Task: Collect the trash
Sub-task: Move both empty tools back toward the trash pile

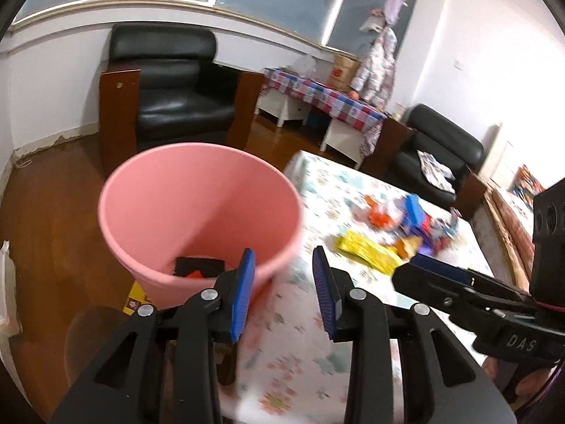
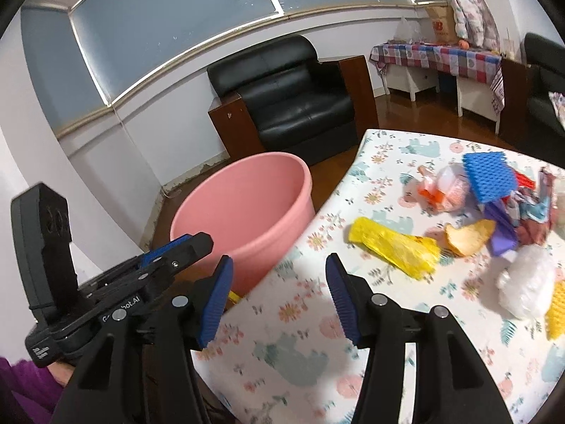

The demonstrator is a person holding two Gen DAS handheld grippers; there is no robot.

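A pink bin [image 1: 197, 212] stands on the floor beside the table's left edge; a black and orange piece of trash [image 1: 197, 266] lies inside it. It also shows in the right wrist view [image 2: 243, 208]. A pile of trash lies on the floral table [image 2: 300, 335]: a yellow wrapper [image 2: 392, 247], a blue sponge [image 2: 491, 176], a white plastic bag [image 2: 526, 282], an orange peel [image 2: 466, 235]. My left gripper [image 1: 284, 293] is open and empty by the bin's near rim. My right gripper [image 2: 279, 300] is open and empty over the table's near left corner.
A black armchair [image 1: 176, 84] stands behind the bin, a second armchair [image 1: 438, 155] beyond the table. A side table with a checked cloth [image 1: 325, 99] stands by the wall. A yellow packet [image 1: 136, 300] lies on the wooden floor under the bin.
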